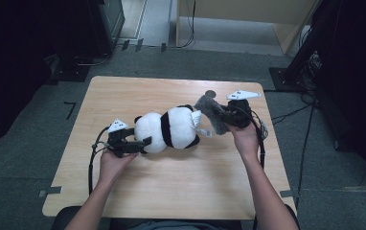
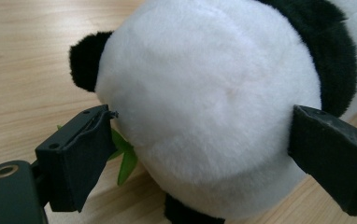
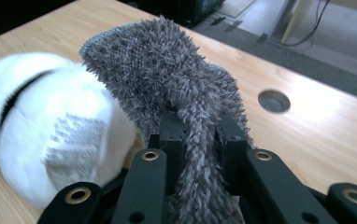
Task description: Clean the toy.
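A black-and-white panda plush lies on its side mid-table, its head pointing left. My left gripper is open, its jaws standing wide on either side of the white head without squeezing it. A small green leaf pokes out beside the left jaw. My right gripper, raised off the table just right of the plush, is shut on a grey fuzzy cloth. In the right gripper view the cloth arches up from between the jaws, with the panda blurred behind on the left.
The light wooden table has a round cable hole near its back right corner. A white fabric tag hangs off the panda's rear. Cables and dark equipment stands ring the table on the grey floor.
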The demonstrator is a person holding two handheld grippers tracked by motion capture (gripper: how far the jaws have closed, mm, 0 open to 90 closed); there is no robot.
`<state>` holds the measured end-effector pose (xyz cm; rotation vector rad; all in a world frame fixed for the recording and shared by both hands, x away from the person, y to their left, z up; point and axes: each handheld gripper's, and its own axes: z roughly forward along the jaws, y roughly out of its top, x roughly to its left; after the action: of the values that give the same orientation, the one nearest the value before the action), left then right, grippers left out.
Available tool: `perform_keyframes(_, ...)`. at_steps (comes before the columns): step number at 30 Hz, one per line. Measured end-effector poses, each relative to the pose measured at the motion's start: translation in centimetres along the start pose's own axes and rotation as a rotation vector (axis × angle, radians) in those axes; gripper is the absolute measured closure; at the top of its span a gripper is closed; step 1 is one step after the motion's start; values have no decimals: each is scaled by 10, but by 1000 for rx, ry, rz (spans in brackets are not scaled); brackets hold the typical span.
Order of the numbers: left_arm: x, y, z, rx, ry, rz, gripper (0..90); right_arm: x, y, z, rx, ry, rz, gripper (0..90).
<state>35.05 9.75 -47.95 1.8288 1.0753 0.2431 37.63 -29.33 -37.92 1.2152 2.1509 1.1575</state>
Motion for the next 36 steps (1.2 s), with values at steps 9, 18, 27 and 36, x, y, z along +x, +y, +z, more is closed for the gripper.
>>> perform_keyframes(9,0,0,-1,3,-14,11,134,17,30,7,-32,33,-43,772)
perform_keyframes(18,-4,-1,-4,-19,-3,11,286,50,56,30,-27,93,-123,768)
perform_keyframes(27,-4,-2,-5,-16,-8,9,402,85,71,64,-2,175,-156,762)
perform_keyframes(36,-5,-1,-6,-14,-2,13,483,117,69,99,74,230,-196,753)
